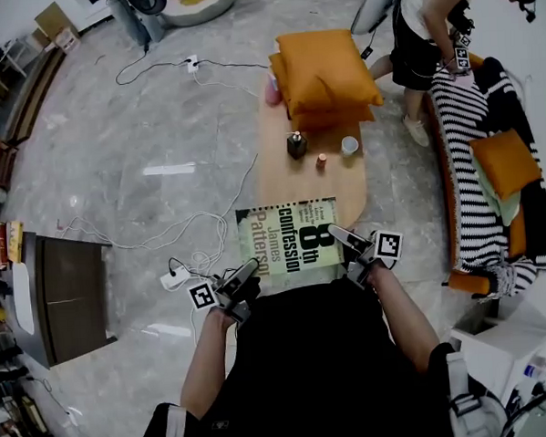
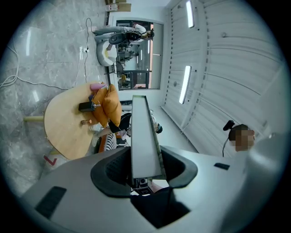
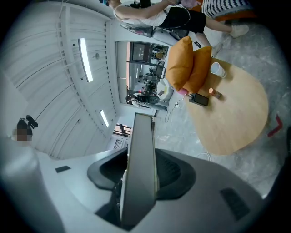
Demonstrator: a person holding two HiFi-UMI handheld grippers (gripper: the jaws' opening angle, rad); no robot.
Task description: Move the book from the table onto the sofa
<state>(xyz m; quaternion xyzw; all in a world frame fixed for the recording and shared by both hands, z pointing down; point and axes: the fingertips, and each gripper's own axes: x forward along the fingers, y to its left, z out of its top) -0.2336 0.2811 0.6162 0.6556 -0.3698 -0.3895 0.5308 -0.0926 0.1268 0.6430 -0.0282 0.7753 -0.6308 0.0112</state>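
Note:
The book [image 1: 290,238], a green paperback with large black print on its cover, hangs flat in the air over the near end of the oval wooden table [image 1: 272,172]. My left gripper [image 1: 247,275] is shut on its near left edge and my right gripper [image 1: 346,245] on its right edge. In the left gripper view the book's edge [image 2: 143,136] runs up between the jaws of that gripper [image 2: 145,169]. The right gripper view shows the same, with the page edge [image 3: 142,154] clamped in the right gripper [image 3: 138,184]. The black-and-white striped sofa [image 1: 481,188] stands to the right.
Two orange cushions [image 1: 326,73], a dark box [image 1: 296,146], a small bottle [image 1: 321,162] and a white cup [image 1: 349,145] sit on the table. An orange cushion [image 1: 505,161] lies on the sofa. A person [image 1: 425,31] stands at its far end. Cables [image 1: 178,232] trail on the floor at left.

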